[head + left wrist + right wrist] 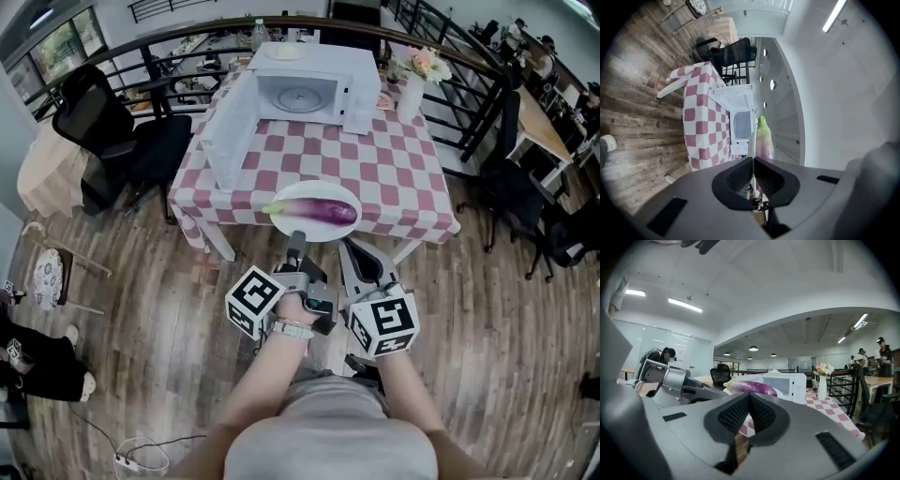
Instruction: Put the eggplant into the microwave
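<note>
Sitting on the plate (319, 233), eggplant (323, 211) lies just beyond left gripper (296, 238).

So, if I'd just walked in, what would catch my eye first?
The purple eggplant on a white plate at the near edge of the pink-checked table stands out most. Behind it a white microwave sits with its door swung open. Nearest the camera, the left gripper and right gripper, each with a black-and-white marker cube, point toward the plate, jaws shut.

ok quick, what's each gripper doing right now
Left gripper: shut, holding nothing.
Right gripper: shut, holding nothing.
</note>
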A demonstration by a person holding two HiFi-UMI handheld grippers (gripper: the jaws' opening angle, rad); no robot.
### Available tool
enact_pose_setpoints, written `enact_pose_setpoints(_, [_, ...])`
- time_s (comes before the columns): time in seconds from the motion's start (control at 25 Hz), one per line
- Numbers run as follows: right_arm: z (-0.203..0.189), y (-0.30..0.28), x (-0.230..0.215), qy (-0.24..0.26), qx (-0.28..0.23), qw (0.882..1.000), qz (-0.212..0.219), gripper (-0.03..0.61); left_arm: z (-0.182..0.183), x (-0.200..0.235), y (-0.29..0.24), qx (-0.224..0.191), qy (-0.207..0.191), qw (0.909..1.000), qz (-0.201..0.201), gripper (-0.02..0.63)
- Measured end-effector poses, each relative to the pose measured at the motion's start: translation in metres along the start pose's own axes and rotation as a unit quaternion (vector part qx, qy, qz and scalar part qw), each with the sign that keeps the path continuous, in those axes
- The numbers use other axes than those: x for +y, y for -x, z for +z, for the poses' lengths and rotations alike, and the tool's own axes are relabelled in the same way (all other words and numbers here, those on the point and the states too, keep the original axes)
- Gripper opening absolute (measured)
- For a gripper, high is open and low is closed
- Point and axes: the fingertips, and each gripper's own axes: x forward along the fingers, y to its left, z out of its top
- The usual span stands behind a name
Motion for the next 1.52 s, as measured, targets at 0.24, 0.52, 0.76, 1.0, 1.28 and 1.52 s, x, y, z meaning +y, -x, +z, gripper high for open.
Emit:
enact_pose_setpoints(0.24, [0.005, -0.037, -0.008, 0.002, 0.0, 1.0, -0.009, 0.024, 0.02, 0.0, -0.033, 0.015, -0.01, 0.9998, 0.003, 0.015])
enact_pose_setpoints(0.52, [-0.003, -0.064, -0.017, 0.007, 0.015, 1.0, -0.013, 0.025, 0.032, 0.001, -0.065, 0.026, -0.017, 0.9995, 0.006, 0.015])
enact_pose_setpoints(0.76, [-0.006, -0.083, -0.031, -0.003, 0.02, 1.0, -0.017, 0.025, 0.036, 0.0, -0.087, 0.027, -0.016, 0.9995, 0.005, 0.015])
enact_pose_setpoints(1.0, [-0.012, -0.108, -0.048, -0.015, 0.02, 1.0, -0.013, 0.023, 0.043, 0.003, -0.114, 0.021, -0.016, 0.9996, 0.007, 0.015])
enact_pose_setpoints(1.28, [-0.012, -0.145, -0.083, -0.026, 0.015, 1.0, -0.007, 0.023, 0.056, 0.006, -0.161, 0.006, -0.014, 0.9998, 0.01, 0.015])
enact_pose_setpoints(1.52, [-0.01, -0.187, -0.125, -0.039, 0.013, 0.999, -0.003, 0.025, 0.069, 0.005, -0.211, -0.015, -0.013, 0.9998, 0.007, 0.015])
